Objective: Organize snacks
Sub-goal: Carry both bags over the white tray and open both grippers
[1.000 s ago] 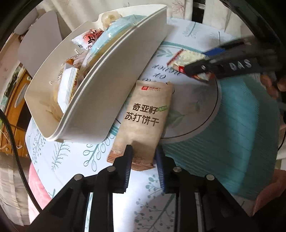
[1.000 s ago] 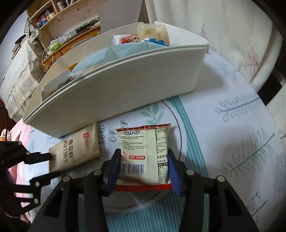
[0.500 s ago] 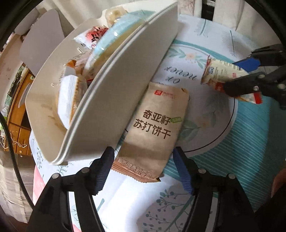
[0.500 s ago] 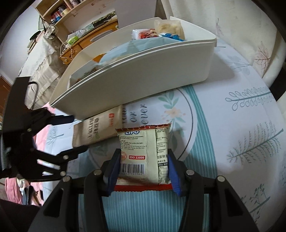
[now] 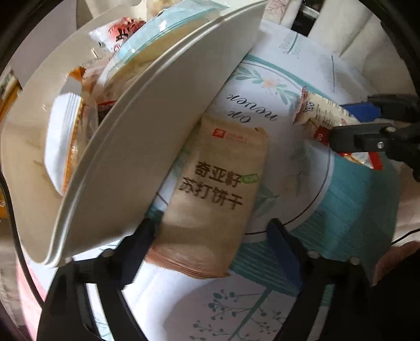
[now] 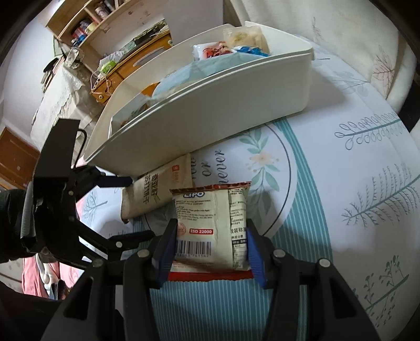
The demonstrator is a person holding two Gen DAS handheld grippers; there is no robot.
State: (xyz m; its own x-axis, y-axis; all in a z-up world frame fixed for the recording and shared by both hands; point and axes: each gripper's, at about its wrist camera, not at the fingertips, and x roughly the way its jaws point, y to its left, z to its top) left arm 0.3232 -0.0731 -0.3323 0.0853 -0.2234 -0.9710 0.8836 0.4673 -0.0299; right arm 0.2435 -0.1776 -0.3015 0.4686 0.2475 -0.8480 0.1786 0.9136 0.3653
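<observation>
With the left claw [image 5: 212, 236] opening around the brown packet [image 5: 210, 194] and the right claw [image 6: 210, 244] gripping the biscuit packet [image 6: 212, 225], the left finger [image 5: 139, 241] beside the bin [image 5: 147, 136] could snag its wall.

I'm working in a lived-in home room. The worktop wears a printed cloth [image 6: 354, 147] with leaves and teal stripes; behind it stand a wooden shelf [image 6: 86, 21] crowded with books and bottles, a wooden cabinet [image 6: 126, 70] littered with odds and ends, a lace cover [image 6: 60, 86], and floral curtains [image 6: 367, 34].
</observation>
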